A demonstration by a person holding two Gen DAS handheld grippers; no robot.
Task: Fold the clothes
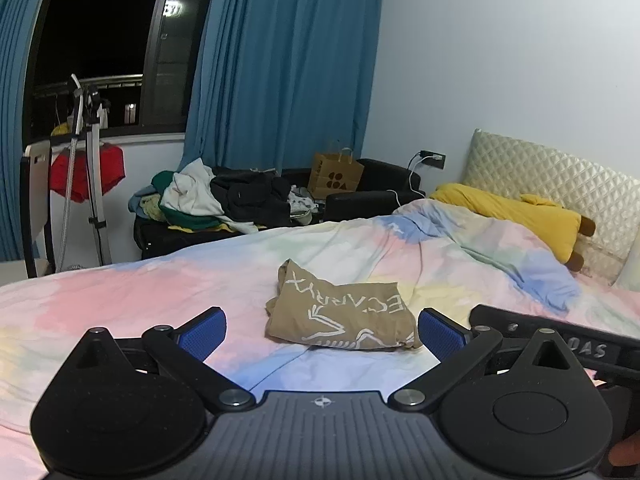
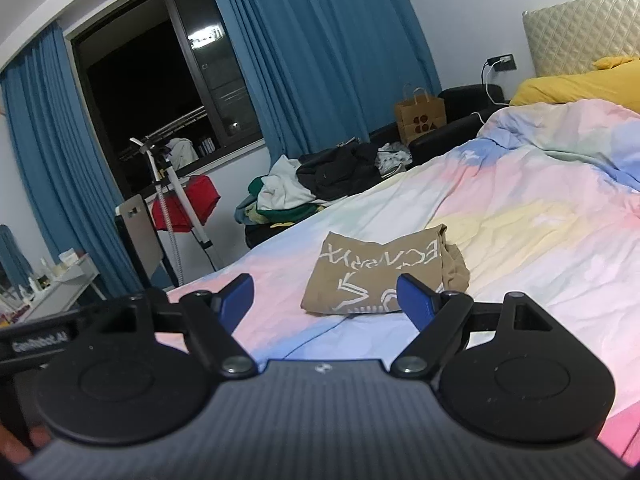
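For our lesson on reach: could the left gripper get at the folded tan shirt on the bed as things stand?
Probably yes. The left gripper is open, its fingers empty, and the tan shirt lies flat just ahead on the bedspread with nothing between them.

Right tongs [image 2: 326,300] spread wide, empty, above bedspread [image 2: 520,216]; folded tan shirt [image 2: 380,272] ahead.
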